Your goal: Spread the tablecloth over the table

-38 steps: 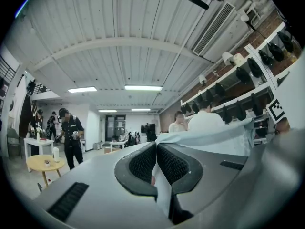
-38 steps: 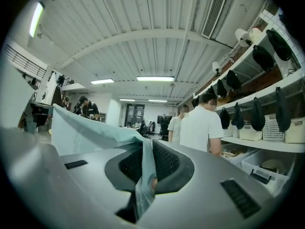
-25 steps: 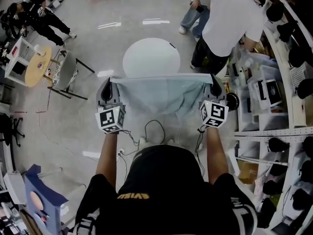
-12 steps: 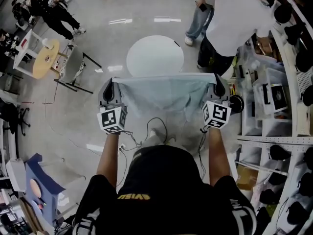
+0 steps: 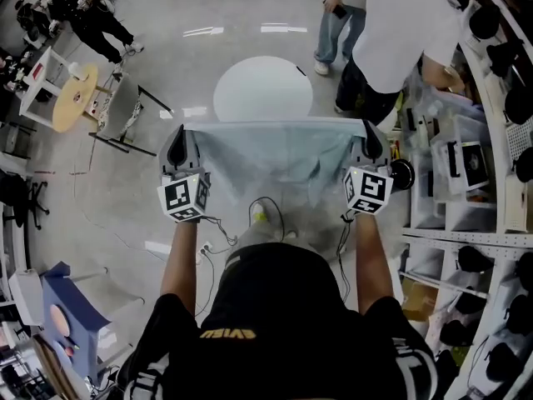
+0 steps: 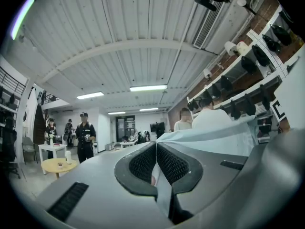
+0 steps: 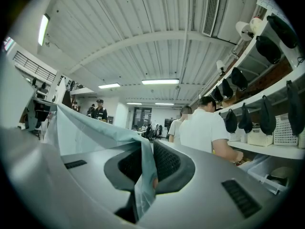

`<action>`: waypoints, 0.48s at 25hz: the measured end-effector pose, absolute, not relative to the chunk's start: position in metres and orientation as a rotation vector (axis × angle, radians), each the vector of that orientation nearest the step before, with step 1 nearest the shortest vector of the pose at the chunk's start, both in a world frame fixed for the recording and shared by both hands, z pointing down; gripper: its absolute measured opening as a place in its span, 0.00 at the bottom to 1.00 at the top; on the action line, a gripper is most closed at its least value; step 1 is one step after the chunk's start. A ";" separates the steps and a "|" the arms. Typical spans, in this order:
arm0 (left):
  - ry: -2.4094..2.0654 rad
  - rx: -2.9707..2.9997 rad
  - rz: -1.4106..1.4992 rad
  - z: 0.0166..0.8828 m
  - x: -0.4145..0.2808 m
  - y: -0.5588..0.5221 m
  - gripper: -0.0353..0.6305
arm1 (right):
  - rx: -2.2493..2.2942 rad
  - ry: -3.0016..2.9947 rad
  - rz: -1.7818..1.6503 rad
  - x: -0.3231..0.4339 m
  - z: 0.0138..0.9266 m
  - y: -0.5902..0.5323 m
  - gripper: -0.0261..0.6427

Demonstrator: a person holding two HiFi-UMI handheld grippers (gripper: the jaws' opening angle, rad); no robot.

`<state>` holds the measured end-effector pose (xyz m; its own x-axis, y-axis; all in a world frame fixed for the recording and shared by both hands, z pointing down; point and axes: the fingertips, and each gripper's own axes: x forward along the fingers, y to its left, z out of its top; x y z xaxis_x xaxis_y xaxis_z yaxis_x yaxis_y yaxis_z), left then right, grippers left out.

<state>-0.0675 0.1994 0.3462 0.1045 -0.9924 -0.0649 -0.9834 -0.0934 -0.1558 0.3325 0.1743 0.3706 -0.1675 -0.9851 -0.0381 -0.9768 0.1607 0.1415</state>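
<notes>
- The tablecloth (image 5: 275, 152), pale blue-grey, hangs in the air as a sheet between the two grippers; its top edge is stretched straight from one to the other; it does not lie on the table.
- The round white table (image 5: 262, 90) stands on the floor beyond the cloth; in the head view its near rim meets the cloth's top edge, so whether any of it is covered from sight there is unclear.
- The left gripper (image 5: 180, 140) has its jaws pressed together on one top corner of the cloth; the left gripper view shows the ribbed pads (image 6: 174, 163) clamped on a thin fold, with the rest of the sheet (image 6: 209, 140) running off to the right.
- The right gripper (image 5: 368, 140) pinches the other top corner; its jaws have just been easing open a little, yet the cloth (image 7: 86, 132) sits between the pads (image 7: 164, 163) and hangs out below them.
- The cloth's lower hem is hard to follow; its folds blend into the grey floor, and the wearer's dark torso cuts off whatever lies beneath.
- The hands on the grippers are mostly hidden under the marker cubes; only the forearms show.
- A person in a white shirt (image 5: 396, 23) stands to the right of the table, cut off by the top edge of the picture; the shelves (image 5: 500, 140) beside them bend away at the right rim.
</notes>
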 end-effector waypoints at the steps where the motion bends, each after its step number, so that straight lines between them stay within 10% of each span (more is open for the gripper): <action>1: 1.997 -2.209 -0.086 0.347 -0.069 0.196 0.09 | 1.985 -2.341 -0.204 0.331 0.371 0.171 0.08; 12: 1.968 -2.239 -0.057 0.350 -0.115 0.130 0.09 | 2.007 -2.295 -0.226 0.287 0.363 0.113 0.09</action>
